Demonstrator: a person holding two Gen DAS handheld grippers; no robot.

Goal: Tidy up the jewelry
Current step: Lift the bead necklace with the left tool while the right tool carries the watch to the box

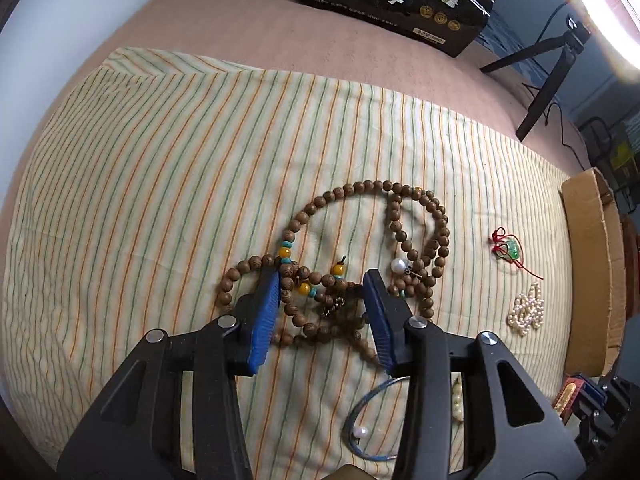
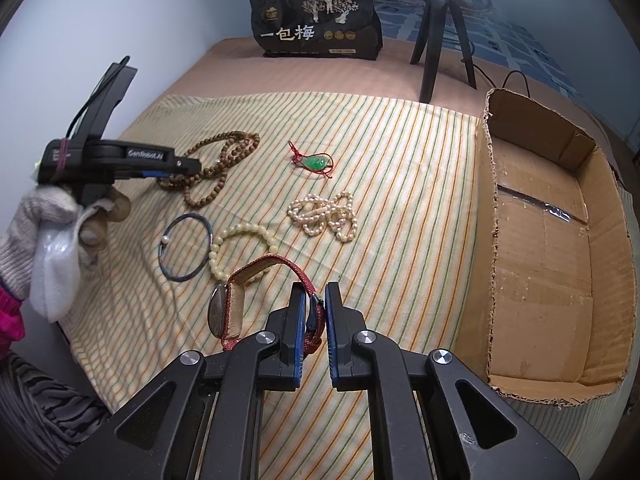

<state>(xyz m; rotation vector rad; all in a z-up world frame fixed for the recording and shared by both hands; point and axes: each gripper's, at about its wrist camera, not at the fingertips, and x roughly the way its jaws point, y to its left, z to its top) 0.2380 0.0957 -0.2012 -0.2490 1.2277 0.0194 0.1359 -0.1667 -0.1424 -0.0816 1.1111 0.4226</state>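
A long strand of brown wooden beads point(image 1: 360, 248) lies tangled on the striped cloth point(image 1: 160, 160). My left gripper point(image 1: 322, 276) is open, its blue pads either side of the tangle; it also shows in the right wrist view point(image 2: 188, 170) over the beads point(image 2: 224, 160). My right gripper point(image 2: 316, 292) is shut on the red strap of a watch point(image 2: 236, 304). A green jade pendant on red cord point(image 2: 316, 162), a pearl strand point(image 2: 328, 214), a cream bead bracelet point(image 2: 240, 248) and a dark bangle with a pearl point(image 2: 186, 246) lie on the cloth.
An open cardboard box point(image 2: 552, 248) sits at the right edge of the cloth. A black snack bag point(image 2: 316, 24) and a small black tripod point(image 2: 440, 28) stand at the back. A gloved hand point(image 2: 40, 220) holds the left gripper.
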